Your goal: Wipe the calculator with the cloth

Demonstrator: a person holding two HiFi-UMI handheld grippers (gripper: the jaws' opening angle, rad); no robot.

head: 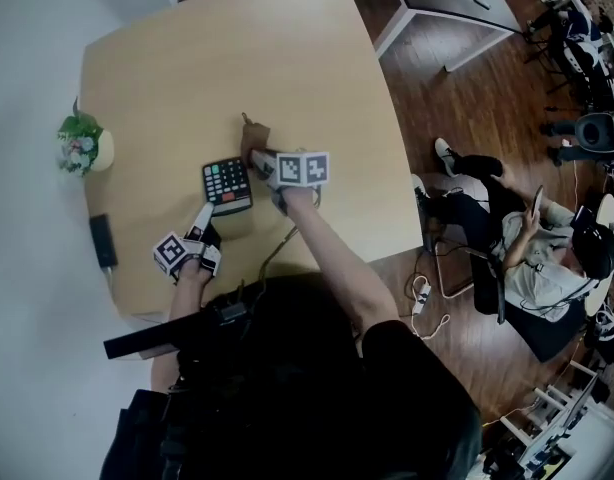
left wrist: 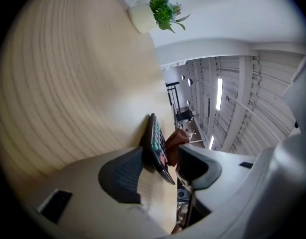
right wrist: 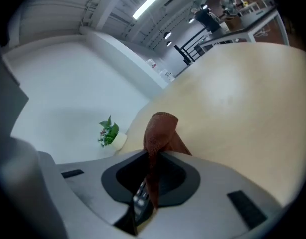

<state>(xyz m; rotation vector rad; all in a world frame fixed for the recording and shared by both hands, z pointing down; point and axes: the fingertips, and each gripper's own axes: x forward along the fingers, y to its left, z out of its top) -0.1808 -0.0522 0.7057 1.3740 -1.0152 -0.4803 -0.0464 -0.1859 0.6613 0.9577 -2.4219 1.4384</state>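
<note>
Two tongs work at the calculator, which lies flat toward the counter's near edge. Right tongs are clamped on the brown cloth at its far right corner. Left tongs stand wide, with the calculator's near left corner between their jaws, not gripped.

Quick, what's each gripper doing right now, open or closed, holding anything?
Left gripper: open, calculator edge between its jaws, not clamped.
Right gripper: closed on the brown cloth.
</note>
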